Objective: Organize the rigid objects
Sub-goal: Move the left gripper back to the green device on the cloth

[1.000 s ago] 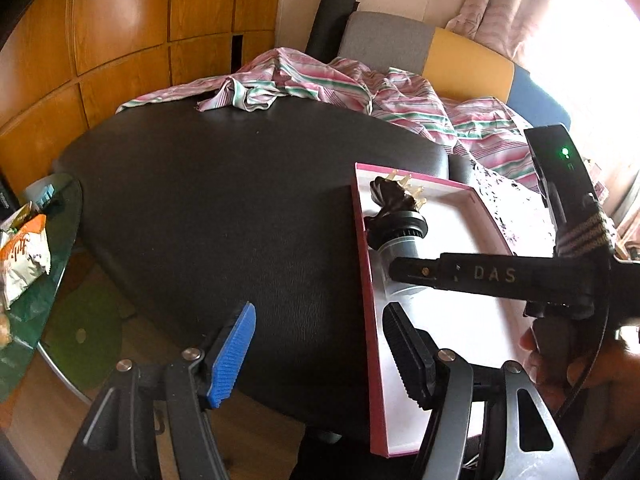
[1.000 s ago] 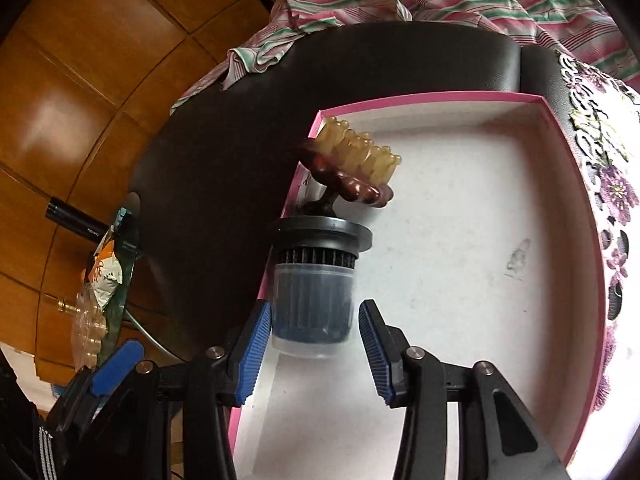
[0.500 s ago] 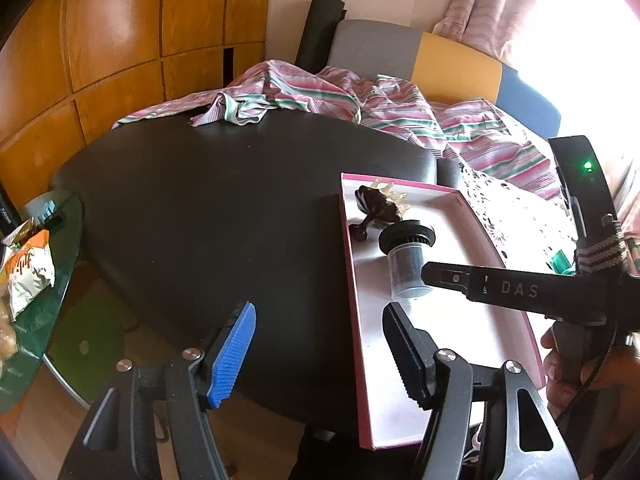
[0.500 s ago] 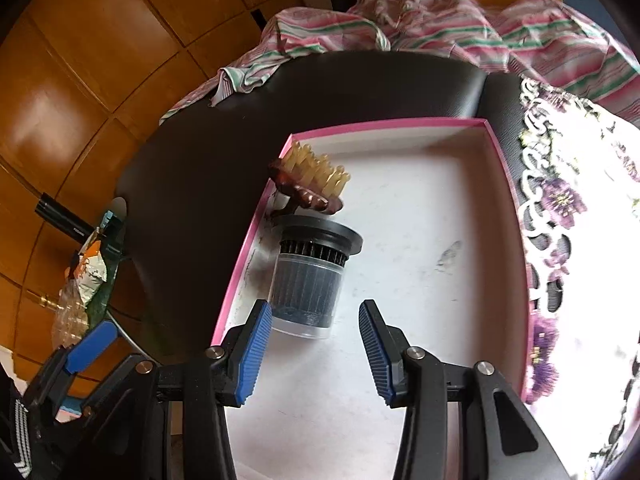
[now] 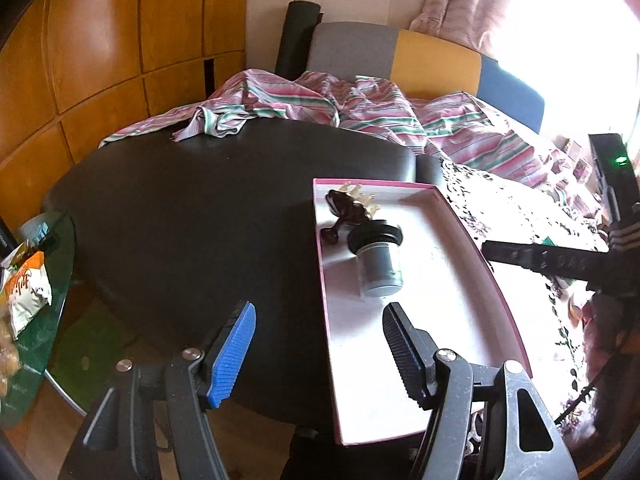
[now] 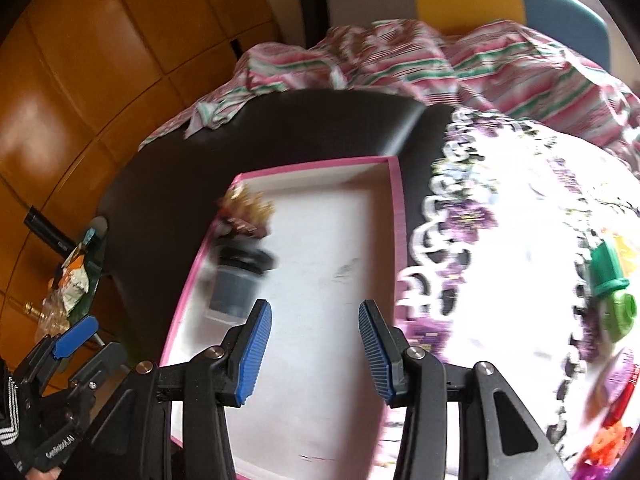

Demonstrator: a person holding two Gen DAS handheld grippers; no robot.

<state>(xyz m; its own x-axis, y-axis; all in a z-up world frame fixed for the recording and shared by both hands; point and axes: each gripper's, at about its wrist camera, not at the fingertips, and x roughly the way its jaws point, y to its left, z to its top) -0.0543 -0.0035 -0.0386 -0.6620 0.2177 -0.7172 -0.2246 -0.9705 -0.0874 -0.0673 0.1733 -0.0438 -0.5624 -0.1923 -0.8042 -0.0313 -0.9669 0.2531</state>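
Note:
A white tray with a pink rim (image 5: pixel 440 320) lies on a black table (image 5: pixel 180 220). In its far left corner a brown brush with pale bristles (image 5: pixel 348 206) lies next to a grey cylinder with a black cap (image 5: pixel 378 260). My left gripper (image 5: pixel 320 346) hovers open over the tray's near left edge, with nothing between its fingers. In the right wrist view the tray (image 6: pixel 328 264), brush (image 6: pixel 244 212) and cylinder (image 6: pixel 236 280) are blurred. My right gripper (image 6: pixel 314 352) stands open and empty above the tray's middle, to the right of the cylinder.
A floral cloth (image 6: pixel 500 240) covers the surface right of the tray, with a green toy (image 6: pixel 612 292) and other small colourful things on it. Striped fabric (image 5: pixel 360 116) is heaped at the back. A glass side table with snack packets (image 5: pixel 28 292) stands at the left.
My right gripper has pulled back and up from the cylinder and swung to the right; the cylinder stays in the tray. My left gripper has drawn back slightly.

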